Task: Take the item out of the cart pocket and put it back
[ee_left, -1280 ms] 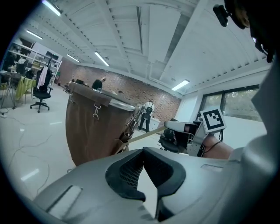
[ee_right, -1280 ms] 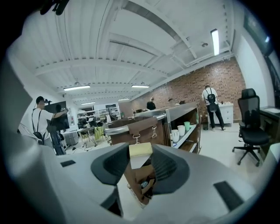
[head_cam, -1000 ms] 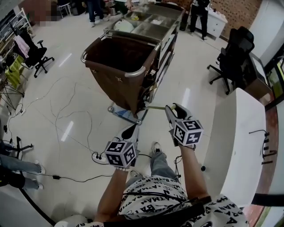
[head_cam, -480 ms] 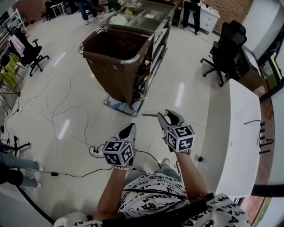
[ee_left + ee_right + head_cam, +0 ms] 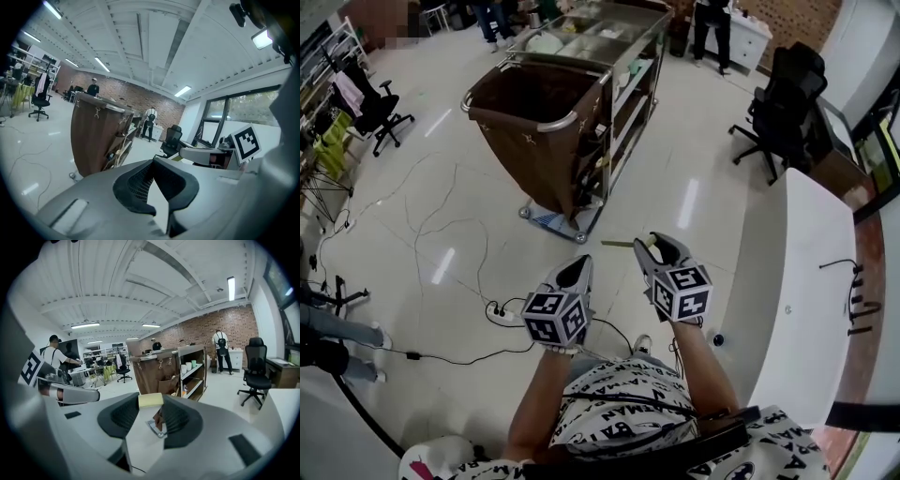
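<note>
Cart (image 5: 534,159) with the big brown bag stands in front of you, well apart from both grippers. Your left gripper (image 5: 577,270) has its jaws closed together with nothing in them. Your right gripper (image 5: 656,244) pinches the yellow pad (image 5: 150,400) at its jaw tips. The pad is out of the cart pocket and sticks out to your left.

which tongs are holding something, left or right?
The right tongs, clamped on a flat pale-yellow item. The left tongs are shut with nothing between them.
</note>
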### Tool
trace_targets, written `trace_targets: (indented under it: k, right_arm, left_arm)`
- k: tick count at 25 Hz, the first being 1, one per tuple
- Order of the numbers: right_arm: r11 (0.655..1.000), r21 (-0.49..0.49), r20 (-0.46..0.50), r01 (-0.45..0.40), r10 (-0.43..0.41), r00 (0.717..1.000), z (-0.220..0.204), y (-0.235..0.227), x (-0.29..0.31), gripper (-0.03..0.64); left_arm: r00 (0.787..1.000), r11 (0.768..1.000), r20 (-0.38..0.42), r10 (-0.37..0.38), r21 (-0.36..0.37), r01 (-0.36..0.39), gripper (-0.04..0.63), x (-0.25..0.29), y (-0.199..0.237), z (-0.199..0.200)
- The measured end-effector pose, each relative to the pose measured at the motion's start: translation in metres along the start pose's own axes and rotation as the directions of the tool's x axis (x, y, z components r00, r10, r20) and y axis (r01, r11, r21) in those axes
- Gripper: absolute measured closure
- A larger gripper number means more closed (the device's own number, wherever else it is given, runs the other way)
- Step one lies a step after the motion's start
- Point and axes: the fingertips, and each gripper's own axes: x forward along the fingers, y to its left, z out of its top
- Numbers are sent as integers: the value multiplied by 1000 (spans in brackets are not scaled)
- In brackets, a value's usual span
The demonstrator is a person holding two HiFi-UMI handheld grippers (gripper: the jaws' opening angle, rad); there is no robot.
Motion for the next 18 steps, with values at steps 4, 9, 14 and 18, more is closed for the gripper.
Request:
trace_targets:
  k: [4, 9, 14, 18]
  right_arm:
    - [1000, 3, 18, -2, 2, 1000, 7, -14, -11, 449]
    - [1000, 4, 27, -14, 14, 1000, 8, -18, -17, 449]
    - [1000, -1, 38, -24, 24, 999, 11, -17, -17, 449]
    - [1000, 4, 45, -23, 23, 999, 13, -17, -15, 449]
  left_arm:
    - [1000, 1000, 6, 11, 11, -11, 595, 5, -13, 2]
    - [1000, 1000, 16, 6, 24, -6, 595, 9, -24, 4]
    - [1000, 1000, 26, 9, 30, -10, 595, 9, -24, 5]
    - [999, 999, 43, 0, 46, -2, 595, 8, -24, 12]
